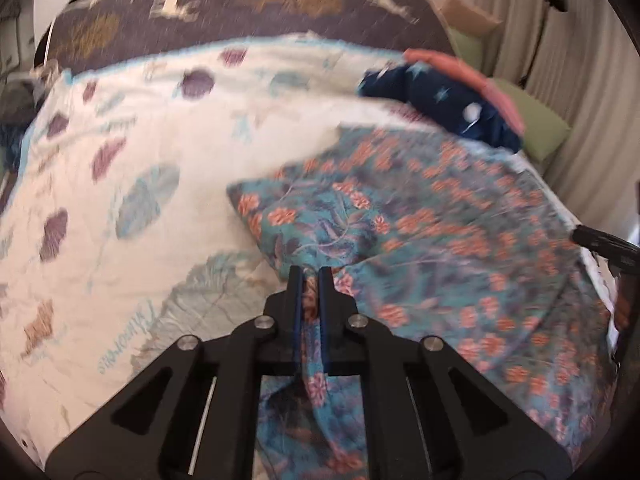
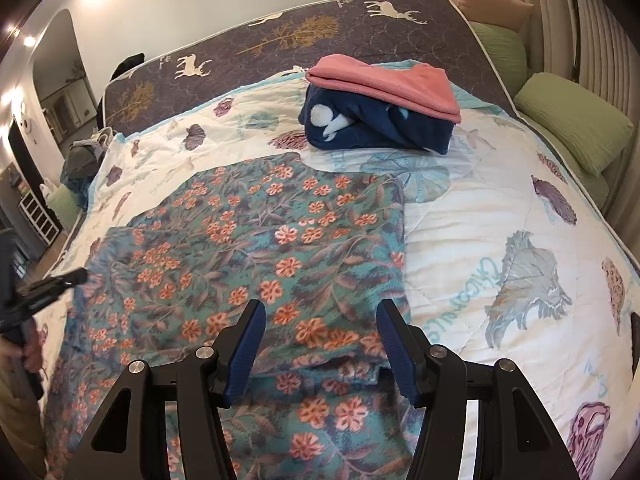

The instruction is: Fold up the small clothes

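Note:
A teal floral garment with orange flowers lies spread on the bed; it also shows in the right wrist view, partly folded over itself. My left gripper is shut on a pinched edge of this garment, and cloth hangs between the jaws. The left wrist view is motion-blurred. My right gripper is open, low over the garment's near edge, with nothing between the jaws. The left gripper appears at the left edge of the right wrist view.
A folded pink garment lies on a folded navy one at the far side of the white patterned quilt. Green pillows line the right edge. The dark mattress shows beyond.

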Available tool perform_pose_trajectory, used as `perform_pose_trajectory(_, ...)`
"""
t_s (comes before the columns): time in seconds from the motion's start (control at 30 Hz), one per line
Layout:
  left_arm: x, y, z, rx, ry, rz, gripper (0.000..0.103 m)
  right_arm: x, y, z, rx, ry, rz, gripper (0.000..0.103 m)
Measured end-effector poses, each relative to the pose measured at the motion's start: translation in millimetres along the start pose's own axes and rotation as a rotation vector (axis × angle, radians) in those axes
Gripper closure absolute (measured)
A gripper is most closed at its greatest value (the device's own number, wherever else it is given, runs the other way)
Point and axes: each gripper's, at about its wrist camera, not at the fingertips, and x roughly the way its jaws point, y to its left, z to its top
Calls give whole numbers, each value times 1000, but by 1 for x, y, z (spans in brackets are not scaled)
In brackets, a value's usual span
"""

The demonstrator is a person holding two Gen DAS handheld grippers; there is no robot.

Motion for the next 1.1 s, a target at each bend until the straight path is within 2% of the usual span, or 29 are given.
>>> perform_pose_trajectory(0.17, -22, -7, 23, 61, -66, 38, 95, 4, 0, 5, 10, -1, 15, 44)
perform_pose_trajectory(0.27, -15, -4, 30, 64, -45, 86, 95, 4, 8, 10, -19, -8, 21, 44)
perform_pose_trajectory(0.4, -2, 1, 25, 47, -9, 84, 95, 14, 17, 22, -85, 15, 33, 43)
perform_pose_trajectory(0.63, 1, 2, 23, 34, -1, 73, 95, 53, -1, 59, -95, 61, -78, 43)
perform_pose_trajectory(0.83, 5, 1, 24, 44, 9, 78, 95, 89, -33, 83, 4, 130, -53, 45)
perform_pose_trajectory(0.87, 7, 1, 24, 44, 13, 78, 95, 93, -36, 84, 15, 132, -40, 48)
perform_pose_trajectory(0.93, 9, 2, 25, 41, 19, 79, 95, 102, -37, 85, 13, 150, -31, 67)
perform_pose_trajectory(0.97, 10, 1, 25, 39, 20, 80, 95, 104, -36, 85, -1, 151, -47, 98)
perform_pose_trajectory(1.0, 10, 1, 26, 37, 18, 79, 95, 105, -35, 85, -13, 141, -66, 97)
perform_pose_trajectory(1.1, 6, -1, 32, 33, -7, 72, 95, 87, -40, 88, 30, 48, -45, 99)
